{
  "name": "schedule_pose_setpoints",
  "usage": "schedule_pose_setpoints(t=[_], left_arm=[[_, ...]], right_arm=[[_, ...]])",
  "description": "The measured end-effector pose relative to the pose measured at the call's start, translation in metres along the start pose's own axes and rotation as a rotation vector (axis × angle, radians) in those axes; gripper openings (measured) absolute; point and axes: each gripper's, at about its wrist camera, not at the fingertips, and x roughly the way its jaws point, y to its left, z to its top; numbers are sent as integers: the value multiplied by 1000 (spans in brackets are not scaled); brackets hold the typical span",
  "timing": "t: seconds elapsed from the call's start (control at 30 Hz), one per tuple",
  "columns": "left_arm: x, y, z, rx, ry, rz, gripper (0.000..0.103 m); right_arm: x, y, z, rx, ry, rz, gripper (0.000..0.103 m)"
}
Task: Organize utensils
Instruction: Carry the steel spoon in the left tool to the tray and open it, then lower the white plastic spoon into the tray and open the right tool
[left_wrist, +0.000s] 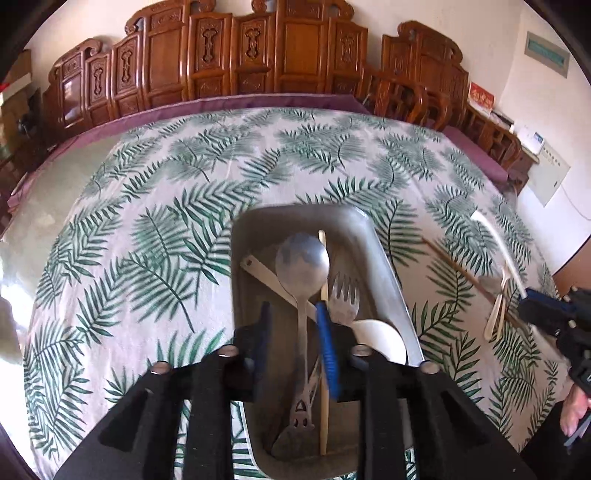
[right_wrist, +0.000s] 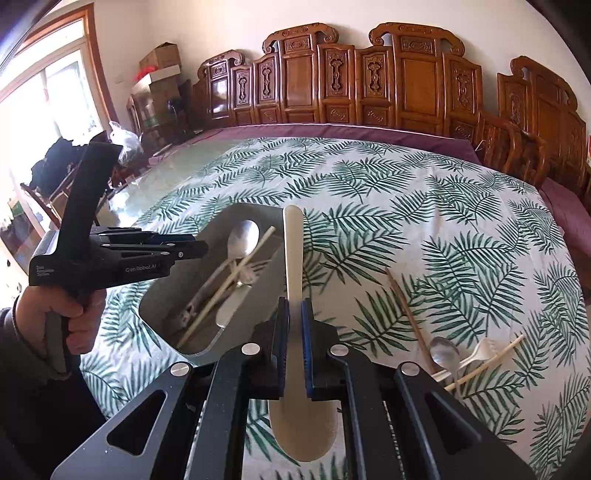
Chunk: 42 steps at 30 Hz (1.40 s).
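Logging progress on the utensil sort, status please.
Left gripper open over metal tray, steel spoon dropped in. Right gripper clamps white rice paddle. Loose utensils remain on tablecloth; nothing blocking.

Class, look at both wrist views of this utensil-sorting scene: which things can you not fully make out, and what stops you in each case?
- White spoon in the metal tray, left wrist view: mostly hidden behind the left gripper.
- Rice paddle bowl, right wrist view: partly covered by the right gripper clamping it.
- Utensil pile on the tablecloth, right wrist view: overlapping, too small to count.
- Tray's near end, left wrist view: cut off by the bottom edge.
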Motion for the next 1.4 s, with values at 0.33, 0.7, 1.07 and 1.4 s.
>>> schedule_pose_setpoints(t=[0.33, 0.7, 1.07, 1.4], left_arm=[[-16, 34, 9, -39, -81, 74, 77], [-27, 70, 11, -104, -120, 108, 95], [-37, 83, 14, -132, -144, 102, 95], [-38, 83, 14, -130, -146, 96, 95]], right_arm=[[20, 33, 17, 21, 1, 69, 9], [47, 54, 38, 81, -5, 133, 9], [90, 66, 46, 115, 38, 153, 9], [109, 74, 23, 116, 79, 145, 10]])
